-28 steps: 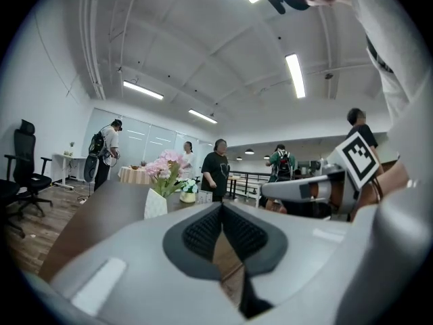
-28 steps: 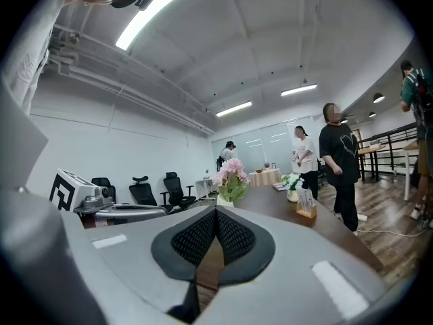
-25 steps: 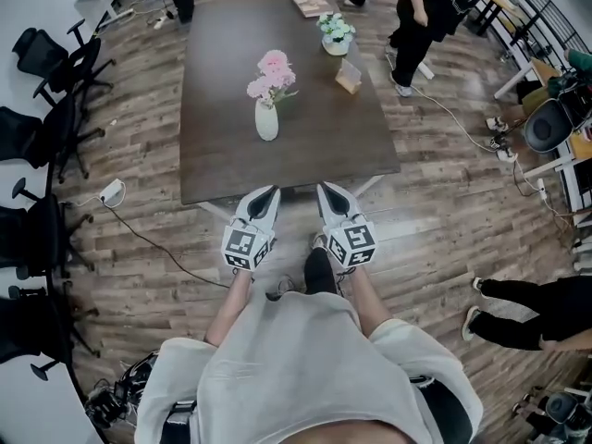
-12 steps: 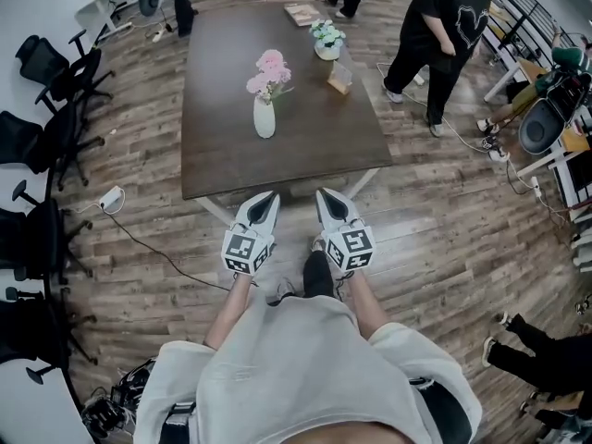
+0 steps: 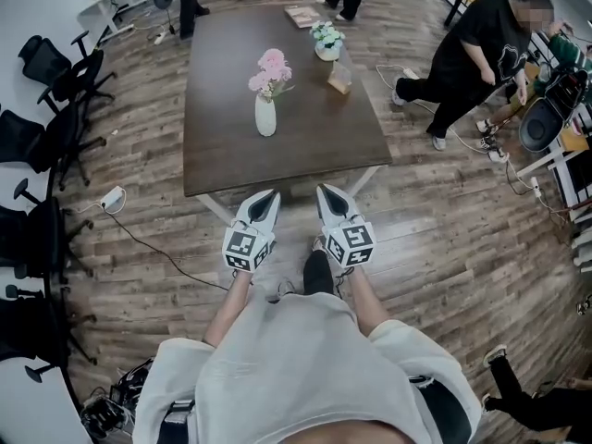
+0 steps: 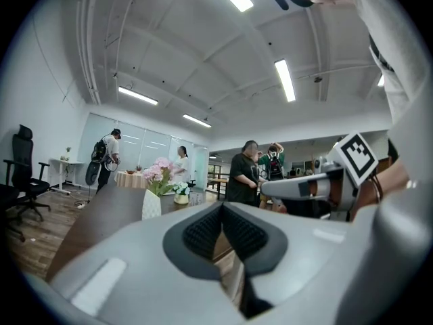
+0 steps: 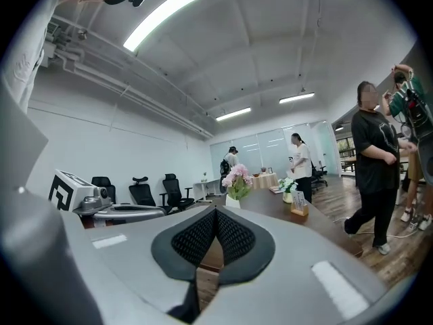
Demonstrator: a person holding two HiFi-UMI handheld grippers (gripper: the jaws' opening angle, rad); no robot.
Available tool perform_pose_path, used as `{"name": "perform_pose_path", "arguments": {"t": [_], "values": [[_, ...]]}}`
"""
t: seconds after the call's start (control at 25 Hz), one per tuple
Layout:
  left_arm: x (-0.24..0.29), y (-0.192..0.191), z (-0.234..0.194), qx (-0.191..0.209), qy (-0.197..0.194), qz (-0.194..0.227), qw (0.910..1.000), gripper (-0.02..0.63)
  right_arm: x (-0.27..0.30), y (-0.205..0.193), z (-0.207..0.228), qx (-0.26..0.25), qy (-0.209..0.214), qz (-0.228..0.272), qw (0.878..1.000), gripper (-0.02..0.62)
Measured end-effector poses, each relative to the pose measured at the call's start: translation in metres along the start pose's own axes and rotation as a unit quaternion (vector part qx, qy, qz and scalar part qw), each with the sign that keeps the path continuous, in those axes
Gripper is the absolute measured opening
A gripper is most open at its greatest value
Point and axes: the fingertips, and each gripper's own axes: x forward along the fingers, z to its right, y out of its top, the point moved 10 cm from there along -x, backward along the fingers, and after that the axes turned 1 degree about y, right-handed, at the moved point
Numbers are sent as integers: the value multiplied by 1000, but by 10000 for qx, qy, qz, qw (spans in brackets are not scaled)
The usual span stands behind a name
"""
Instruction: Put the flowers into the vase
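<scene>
At least four black office chairs [image 5: 51,63] line the left side of the wooden floor. One white power strip [image 5: 111,192] lies on the boards near them with its cable trailing away. The person's two bare forearms reach forward side by side from a light shirt, held roughly level. The left gripper [image 5: 269,194] points toward the near edge of the single dark table [image 5: 305,146], its tip leaning slightly inward. Its jaws are clenched together, pads meeting, with nothing between them. One marker cube [image 5: 242,248] sits at its rear, showing black-and-white square patterns but no readable words. On the table, left of centre and well apart from both grippers, one white vase [image 5: 265,118] stands upright, with one bunch of pink flowers [image 5: 271,70] already in it. The right gripper [image 5: 326,192] mirrors the left, its tip leaning inward and its jaws likewise pressed together and empty. A second marker cube [image 5: 351,241] sits behind it. Farther back and right of the vase stand one small pot of white flowers [image 5: 326,37] and one upright card [image 5: 340,78] whose print is too small to read. One booklet [image 5: 302,15] lies at the far end. To the right of the table, one person in black [image 5: 472,54] bends forward over the floor. The left gripper view shows four people beyond the table, one of them in a white top [image 6: 181,164].
</scene>
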Motion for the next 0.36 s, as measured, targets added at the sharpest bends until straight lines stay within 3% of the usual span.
{"name": "perform_pose_path", "arguments": {"t": [0.36], "values": [[1,0,2,22,-86,35,10000,11,1,0,-3,-69,-17,-20,10000,-3]]}}
